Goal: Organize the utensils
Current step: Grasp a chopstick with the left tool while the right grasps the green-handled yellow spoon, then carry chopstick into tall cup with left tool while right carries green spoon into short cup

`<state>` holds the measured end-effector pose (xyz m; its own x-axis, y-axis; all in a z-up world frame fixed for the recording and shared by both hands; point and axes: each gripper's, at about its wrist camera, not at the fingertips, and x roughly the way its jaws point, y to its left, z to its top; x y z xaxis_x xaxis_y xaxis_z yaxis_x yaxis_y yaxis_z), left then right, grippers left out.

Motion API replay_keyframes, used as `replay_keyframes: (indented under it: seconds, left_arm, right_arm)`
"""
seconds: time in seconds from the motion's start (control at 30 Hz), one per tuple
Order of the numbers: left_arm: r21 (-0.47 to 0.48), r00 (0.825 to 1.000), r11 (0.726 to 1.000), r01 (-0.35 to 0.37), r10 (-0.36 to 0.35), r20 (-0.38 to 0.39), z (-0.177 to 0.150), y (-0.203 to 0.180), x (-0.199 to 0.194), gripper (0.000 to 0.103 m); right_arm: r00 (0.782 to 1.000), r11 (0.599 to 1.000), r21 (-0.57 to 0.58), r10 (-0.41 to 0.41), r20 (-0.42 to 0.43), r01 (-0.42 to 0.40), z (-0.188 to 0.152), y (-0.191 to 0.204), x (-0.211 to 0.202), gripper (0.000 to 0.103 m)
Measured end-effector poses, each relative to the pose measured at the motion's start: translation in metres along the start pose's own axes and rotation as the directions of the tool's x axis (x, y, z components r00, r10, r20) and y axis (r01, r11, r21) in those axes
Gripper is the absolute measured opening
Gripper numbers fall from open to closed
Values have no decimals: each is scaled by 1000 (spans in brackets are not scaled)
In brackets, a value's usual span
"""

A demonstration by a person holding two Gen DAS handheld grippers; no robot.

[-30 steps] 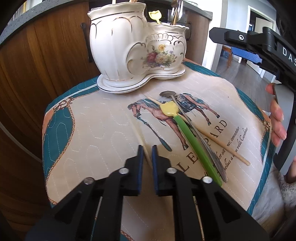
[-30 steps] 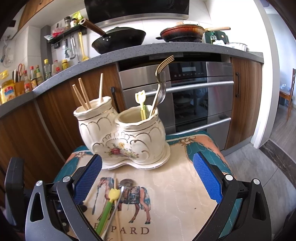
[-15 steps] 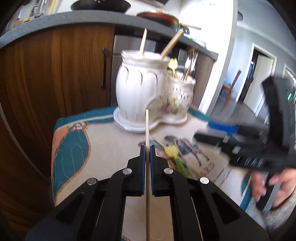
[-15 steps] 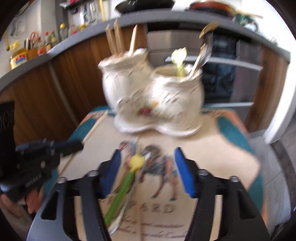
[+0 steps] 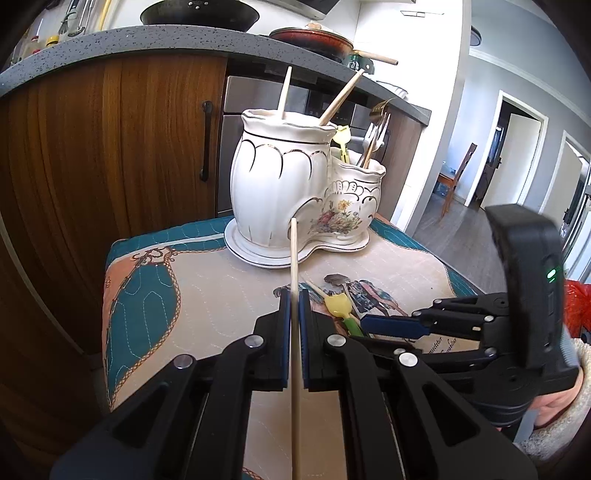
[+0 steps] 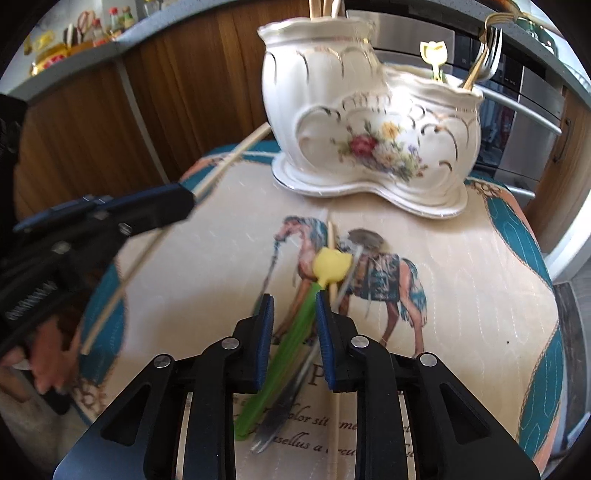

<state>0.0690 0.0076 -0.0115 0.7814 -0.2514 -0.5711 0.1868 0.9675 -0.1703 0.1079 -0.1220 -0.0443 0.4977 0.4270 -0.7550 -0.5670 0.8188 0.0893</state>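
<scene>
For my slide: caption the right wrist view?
Right tongs closing around green-handled utensil on the mat.

You have two grippers (image 5: 293, 306) (image 6: 293, 306), one holder (image 5: 295, 192), four chopsticks (image 5: 294, 266), two tulip utensils (image 6: 295, 332).

Home kitchen. Grey speckled countertop (image 5: 110, 48) ran over wood-fronted cabinets (image 5: 110, 147), with a dark wok (image 5: 199, 14) and a red pan (image 5: 314, 40) on top. Built-in steel oven (image 6: 535, 110) below. Bottles and jars (image 6: 74, 40) lined the counter; a doorway (image 5: 513, 155) showed a chair (image 5: 458, 177) beyond.
</scene>
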Motion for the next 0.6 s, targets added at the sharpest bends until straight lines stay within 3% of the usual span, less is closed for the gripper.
replay_keyframes:
  seconds: [0.27, 0.4, 0.6]
  left_arm:
    - [3, 1000, 1000, 5, -5, 6, 0, -2, 0, 4]
    - [-2, 1000, 1000, 0, 0, 13, 0, 0, -1, 4]
    - [-12, 999, 1000, 1, 0, 45, 1, 2, -6, 4]
  right_arm:
    - [999, 998, -43, -34, -1, 34, 1, 8, 12, 21]
    - [1000, 999, -33, 5, 8, -4, 1, 6, 11, 10]
    - [996, 998, 2, 55, 71, -55, 6, -2, -5, 10]
